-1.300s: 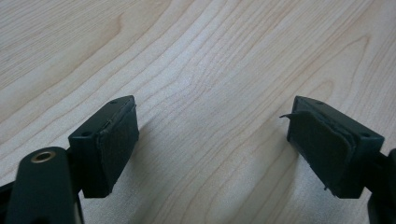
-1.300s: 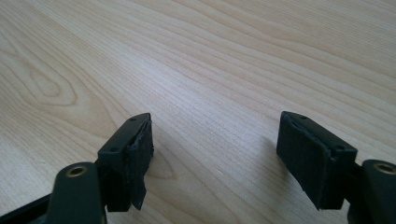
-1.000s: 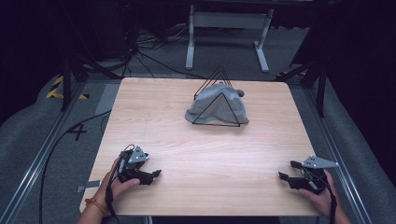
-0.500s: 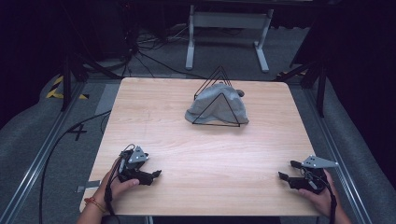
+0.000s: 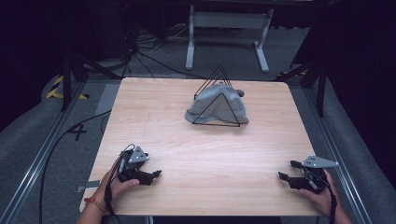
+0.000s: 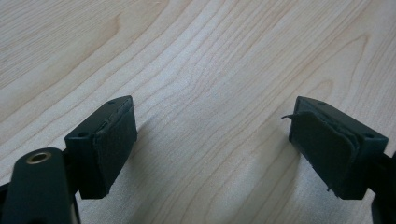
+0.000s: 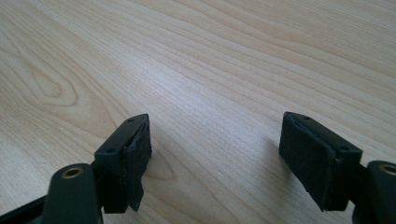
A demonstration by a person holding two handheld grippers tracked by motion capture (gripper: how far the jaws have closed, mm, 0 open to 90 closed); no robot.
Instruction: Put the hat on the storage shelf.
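On the wooden worktop (image 5: 177, 116) our left gripper (image 5: 152, 176) and right gripper (image 5: 286, 170), both spread and empty, sit well short of the grey cloth (image 5: 217, 108) draped over a wire frame (image 5: 219, 77), roughly equidistant.

Pale wooden table (image 5: 187, 121), grey carpeted floor (image 5: 28, 140) (black cables (image 5: 140, 51) behind).

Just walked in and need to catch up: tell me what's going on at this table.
A person sits at a wooden table with tongs in each hand. The left tongs and right tongs rest near the front edge, both open with nothing between the jaws. Toward the far side lies a grey cloth draped on a black wire frame, well away from both hands. Nothing is being handled at this moment.
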